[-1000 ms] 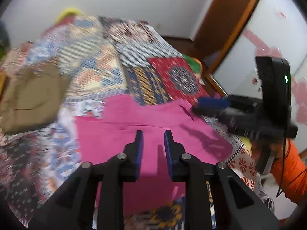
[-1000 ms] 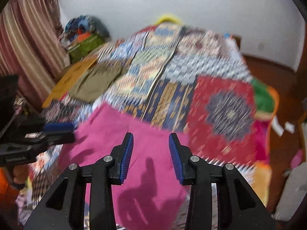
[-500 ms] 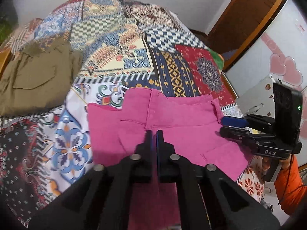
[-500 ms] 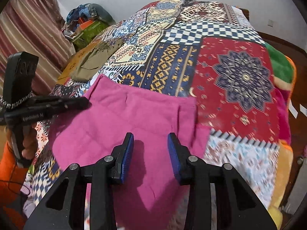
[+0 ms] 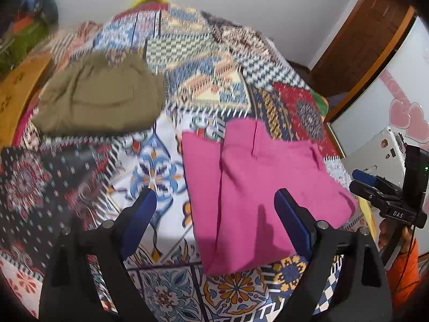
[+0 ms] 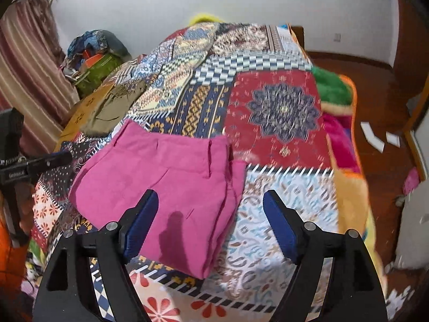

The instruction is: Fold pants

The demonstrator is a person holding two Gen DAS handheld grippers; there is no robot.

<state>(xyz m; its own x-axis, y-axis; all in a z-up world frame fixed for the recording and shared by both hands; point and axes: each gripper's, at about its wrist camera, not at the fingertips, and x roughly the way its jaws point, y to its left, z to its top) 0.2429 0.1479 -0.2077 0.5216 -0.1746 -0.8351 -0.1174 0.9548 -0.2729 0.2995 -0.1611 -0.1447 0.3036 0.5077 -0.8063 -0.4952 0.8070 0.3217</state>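
Note:
Pink pants [image 5: 257,185] lie folded flat on a patchwork bedspread [image 5: 166,177], with the waistband at the far end. In the right wrist view the pink pants [image 6: 166,185] sit left of centre. My left gripper [image 5: 214,218] hovers above their left edge, its jaws opening wide with nothing pinched between them. Over the pants' right edge my right gripper [image 6: 209,221] is also opening, and its blue pads touch no cloth. Each gripper shows at the edge of the other's view: the right gripper [image 5: 362,181] and the left gripper [image 6: 53,159].
Folded olive-green pants [image 5: 99,99] rest on the bedspread at the far left. A pile of bags [image 6: 93,59] stands by the striped curtain. A white cabinet with pink hearts [image 5: 396,107] and a wooden door are at the right. Paper scraps [image 6: 375,136] lie on the floor.
Both grippers have gone from narrow or shut to wide open. The left view has swung left, so the pink pants now sit to the right. The pants look more compactly folded.

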